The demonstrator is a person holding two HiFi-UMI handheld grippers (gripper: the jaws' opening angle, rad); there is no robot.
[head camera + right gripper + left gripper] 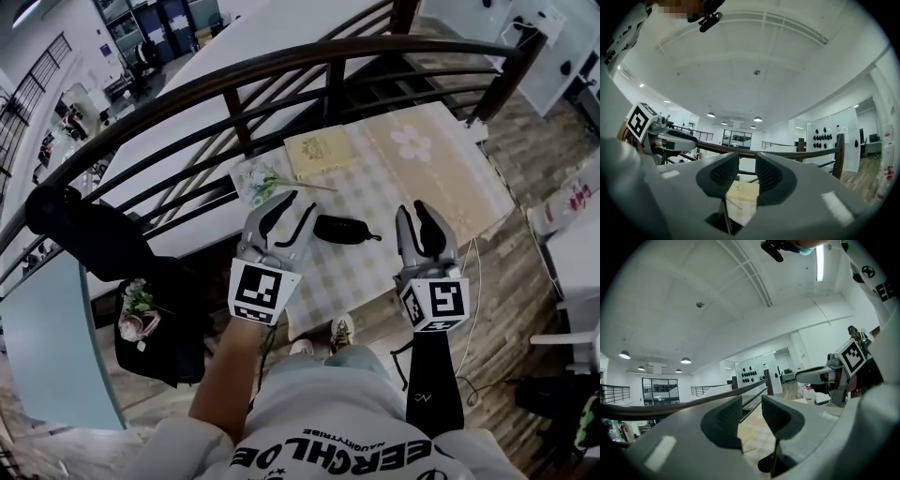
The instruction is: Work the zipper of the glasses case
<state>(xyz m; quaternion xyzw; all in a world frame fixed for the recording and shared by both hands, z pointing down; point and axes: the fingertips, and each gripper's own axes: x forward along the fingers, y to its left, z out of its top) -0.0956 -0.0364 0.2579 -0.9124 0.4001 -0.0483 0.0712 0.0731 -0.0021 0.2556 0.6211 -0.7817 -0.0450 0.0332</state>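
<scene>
Case (342, 229): black, lying on the checked cloth of the counter (367, 281), between the two tools. Its long axis runs left-right across the head view, with the right end a little nearer the person. A thin tail sticks out of the right end toward the right tool, probably the zipper pull; it is too small to be sure.

Left tool (292, 212): jaws a narrow gap apart, nothing between them. Its tips are just beside the case's left end.

Right tool (418, 219): jaws also slightly apart and empty. It is off the case's right end, a clear gap from the tail.

Both tools point away from the person, toward the railing (281, 73).

Beyond the case are a tan book (321, 152) and a flower sprig (267, 183) whose stem reaches toward the book. Through the right tool's jaws, only the book shows.
</scene>
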